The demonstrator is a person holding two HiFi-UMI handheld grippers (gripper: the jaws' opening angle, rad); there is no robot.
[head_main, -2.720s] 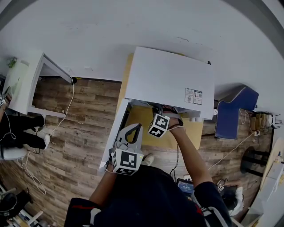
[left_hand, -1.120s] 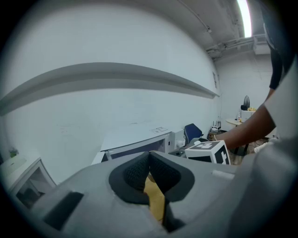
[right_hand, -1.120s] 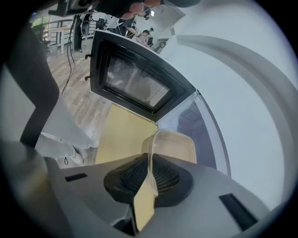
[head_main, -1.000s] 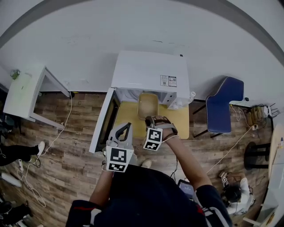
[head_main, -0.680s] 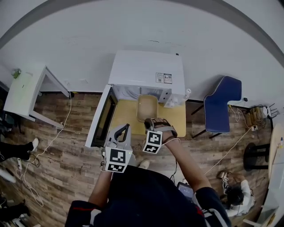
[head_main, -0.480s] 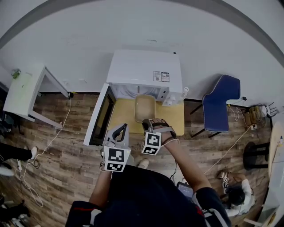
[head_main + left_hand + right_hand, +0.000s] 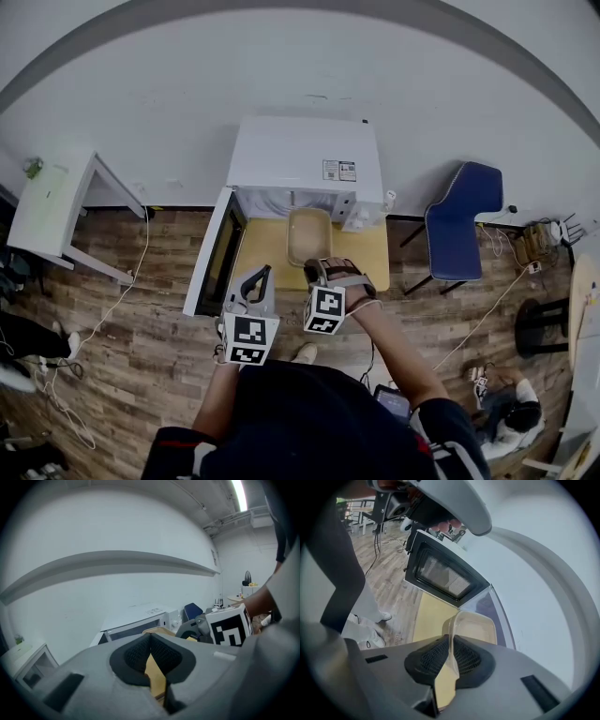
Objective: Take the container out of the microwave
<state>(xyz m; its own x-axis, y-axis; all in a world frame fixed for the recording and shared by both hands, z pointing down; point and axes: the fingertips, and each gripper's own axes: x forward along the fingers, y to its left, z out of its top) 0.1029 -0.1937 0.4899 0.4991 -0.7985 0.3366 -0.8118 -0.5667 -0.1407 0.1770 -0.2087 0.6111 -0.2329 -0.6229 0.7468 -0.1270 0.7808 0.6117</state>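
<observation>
Right gripper (image 7: 450,644) is clamped on the near rim of the clear container (image 7: 477,626). Container is out over the yellow tabletop (image 7: 264,246), just in front of the microwave (image 7: 305,155), door (image 7: 214,255) open. Left gripper (image 7: 150,639) has its jaws together, holding nothing.

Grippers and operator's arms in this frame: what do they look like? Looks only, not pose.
The left gripper and right gripper are both light grey moulded shells. Each has black mesh-textured pads and a white cube with black square markers. A grey strap wraps the right one. The sleeves are dark with red and white accents. No cables are visible.
</observation>
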